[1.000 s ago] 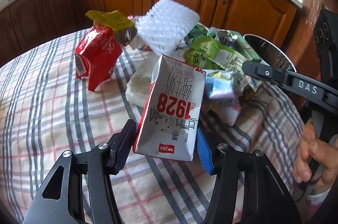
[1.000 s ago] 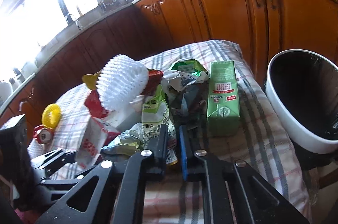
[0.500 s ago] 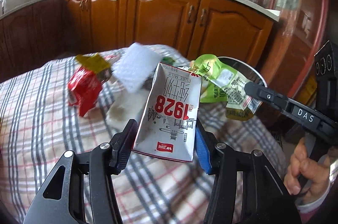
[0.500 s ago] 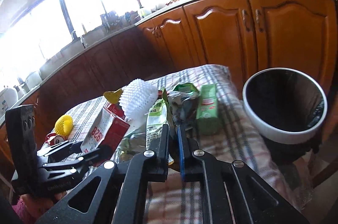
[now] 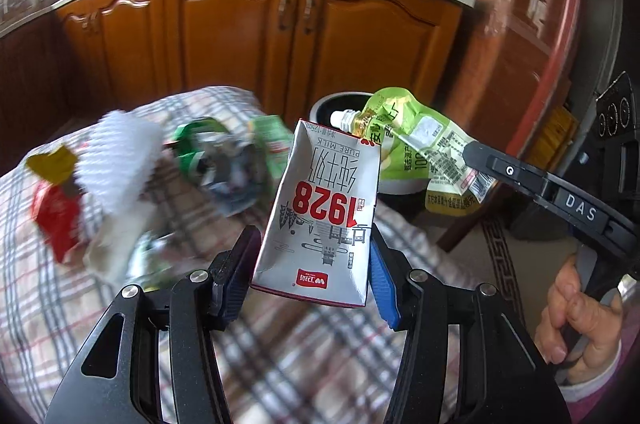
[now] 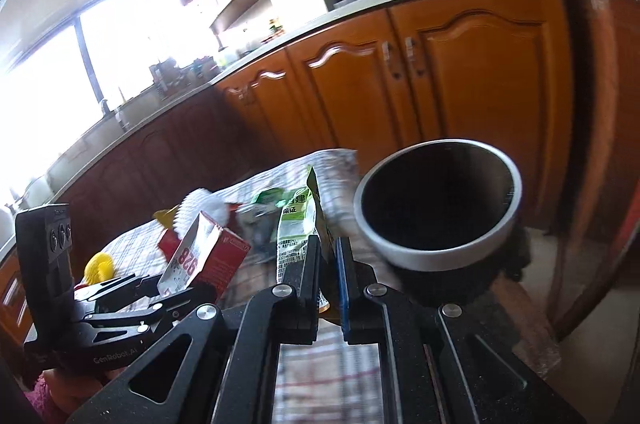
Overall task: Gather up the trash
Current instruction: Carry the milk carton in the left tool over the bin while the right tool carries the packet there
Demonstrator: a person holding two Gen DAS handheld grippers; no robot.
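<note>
My left gripper [image 5: 310, 270] is shut on a white and red "1928" milk carton [image 5: 320, 216] and holds it in the air above the table. The carton also shows in the right wrist view [image 6: 200, 256]. My right gripper [image 6: 328, 264] is shut on a green drink pouch [image 6: 298, 220], seen with its spout in the left wrist view [image 5: 416, 148]. The white-rimmed trash bin [image 6: 440, 248] stands just right of the table, close ahead of the pouch; its rim shows behind the carton [image 5: 324, 106].
On the checked tablecloth [image 5: 280, 344] lie a white foam net [image 5: 116, 160], a red packet [image 5: 56, 216], a yellow wrapper [image 5: 52, 162], a green carton [image 5: 272, 140] and crumpled wrappers [image 5: 224, 168]. A yellow ring [image 6: 98, 266] lies far left. Wooden cabinets [image 5: 232, 36] stand behind.
Both grippers have risen and swung right toward the bin. The milk carton and the green pouch have been lifted off the pile and now hang near the bin's rim.
</note>
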